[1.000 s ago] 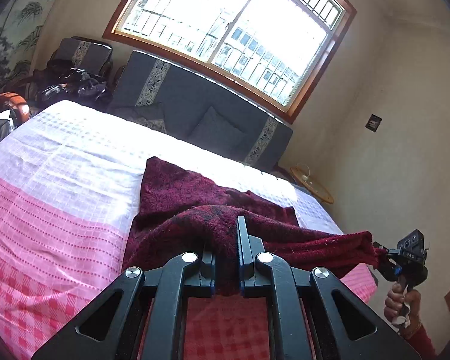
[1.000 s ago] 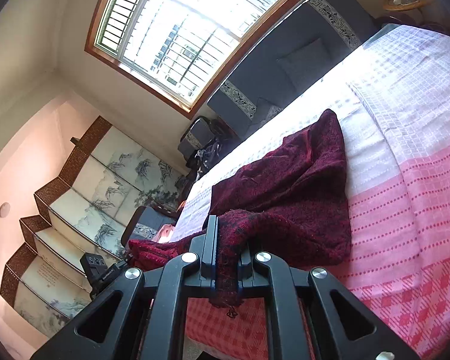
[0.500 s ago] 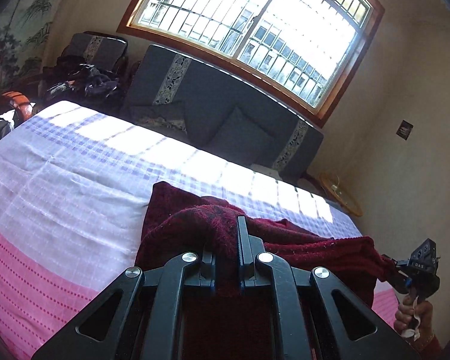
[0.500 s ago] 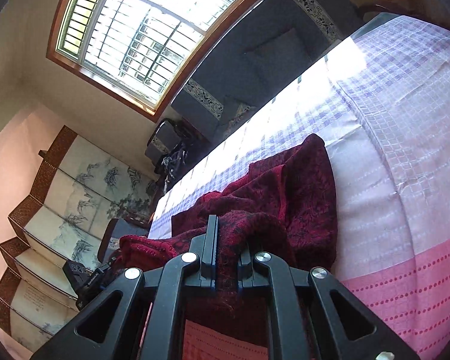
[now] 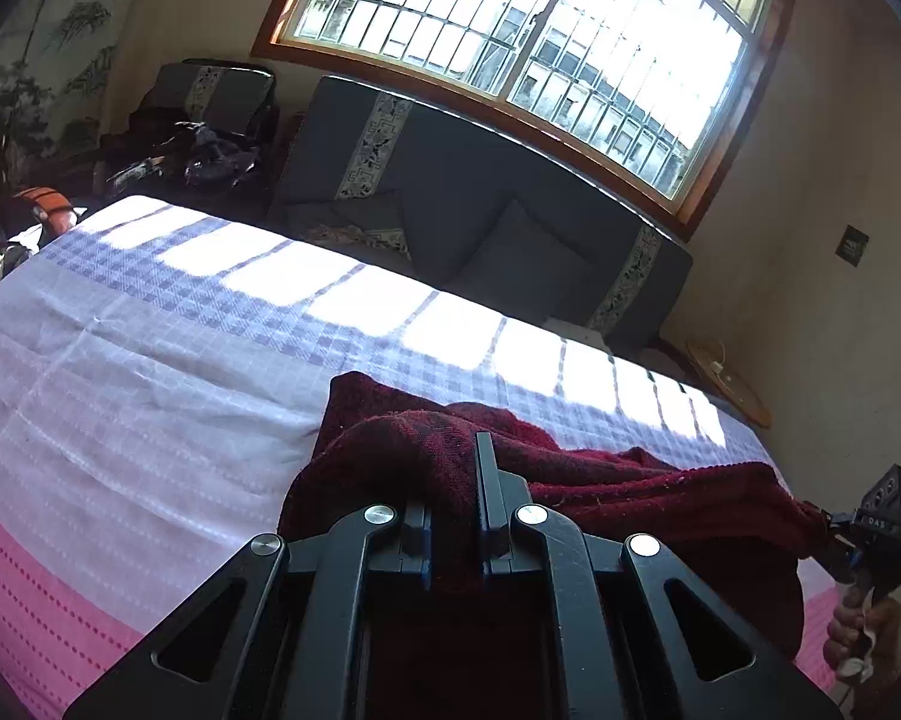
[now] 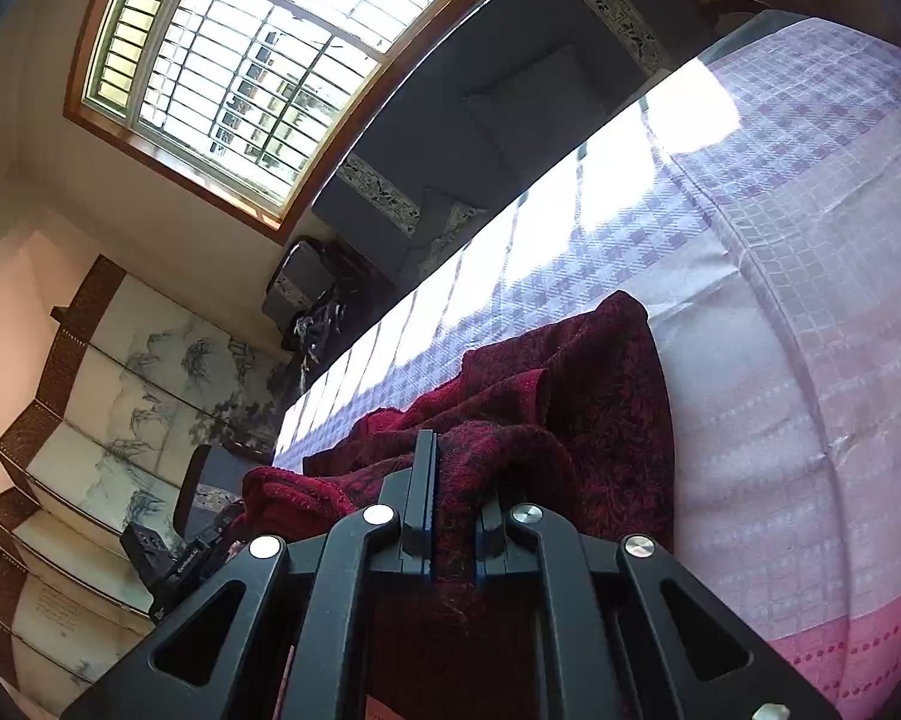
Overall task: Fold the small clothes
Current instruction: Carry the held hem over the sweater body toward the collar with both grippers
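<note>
A dark red knitted garment [image 5: 630, 480] lies on the bed, its near edge lifted and stretched between my two grippers. My left gripper [image 5: 453, 516] is shut on one corner of that edge. My right gripper [image 6: 453, 516] is shut on the other corner; the garment [image 6: 600, 420] folds over itself beyond it. The right gripper also shows at the right edge of the left wrist view [image 5: 834, 525], holding the cloth. The left gripper shows at lower left of the right wrist view [image 6: 210, 540]. The garment's far part rests on the sheet.
The bed sheet [image 5: 150, 390] is checked white, lilac and pink. A dark grey sofa [image 5: 480, 210] stands behind the bed under a barred window [image 5: 540, 48]. A folding painted screen [image 6: 90, 420] and a cluttered chair [image 5: 210, 132] stand at the left. A small round table [image 5: 732, 384] stands at the right.
Both grippers have carried the held edge forward over the garment, towards the far side of the bed. More lilac sheet and less pink sheet is in view.
</note>
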A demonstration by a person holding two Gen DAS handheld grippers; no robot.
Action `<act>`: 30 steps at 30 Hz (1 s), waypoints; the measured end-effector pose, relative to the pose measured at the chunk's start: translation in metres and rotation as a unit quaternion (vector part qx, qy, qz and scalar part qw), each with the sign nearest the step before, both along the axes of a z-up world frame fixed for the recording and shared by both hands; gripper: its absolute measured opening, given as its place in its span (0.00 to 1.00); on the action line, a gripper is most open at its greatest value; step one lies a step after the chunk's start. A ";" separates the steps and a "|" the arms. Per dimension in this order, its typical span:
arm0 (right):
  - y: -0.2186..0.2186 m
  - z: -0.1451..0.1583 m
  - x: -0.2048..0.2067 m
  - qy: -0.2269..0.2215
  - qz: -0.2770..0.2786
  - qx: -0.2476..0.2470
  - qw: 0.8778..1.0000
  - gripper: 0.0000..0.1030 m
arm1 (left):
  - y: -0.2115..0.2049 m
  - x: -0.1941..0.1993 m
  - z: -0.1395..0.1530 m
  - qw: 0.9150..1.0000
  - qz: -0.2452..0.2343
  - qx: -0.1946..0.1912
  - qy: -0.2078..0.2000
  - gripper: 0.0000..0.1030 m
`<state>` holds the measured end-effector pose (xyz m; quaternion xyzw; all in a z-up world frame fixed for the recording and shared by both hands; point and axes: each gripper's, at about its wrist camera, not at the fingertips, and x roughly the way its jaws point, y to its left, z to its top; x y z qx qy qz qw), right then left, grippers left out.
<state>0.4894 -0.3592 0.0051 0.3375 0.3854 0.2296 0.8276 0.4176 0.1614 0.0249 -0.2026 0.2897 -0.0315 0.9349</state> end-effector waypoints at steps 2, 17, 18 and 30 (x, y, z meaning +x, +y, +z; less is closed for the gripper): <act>0.002 -0.002 0.005 0.001 0.000 -0.003 1.000 0.10 | 0.000 0.004 -0.002 1.000 0.002 0.007 0.001 0.10; 0.002 -0.027 0.026 0.027 -0.017 -0.005 0.999 0.10 | -0.012 0.026 -0.013 0.998 0.000 0.057 -0.001 0.11; 0.002 -0.028 0.027 0.028 -0.017 -0.006 0.999 0.10 | -0.011 0.027 -0.014 0.998 0.002 0.055 0.000 0.11; 0.007 -0.034 0.043 0.028 -0.018 -0.018 0.999 0.10 | -0.012 0.039 -0.021 0.997 0.008 0.071 0.002 0.11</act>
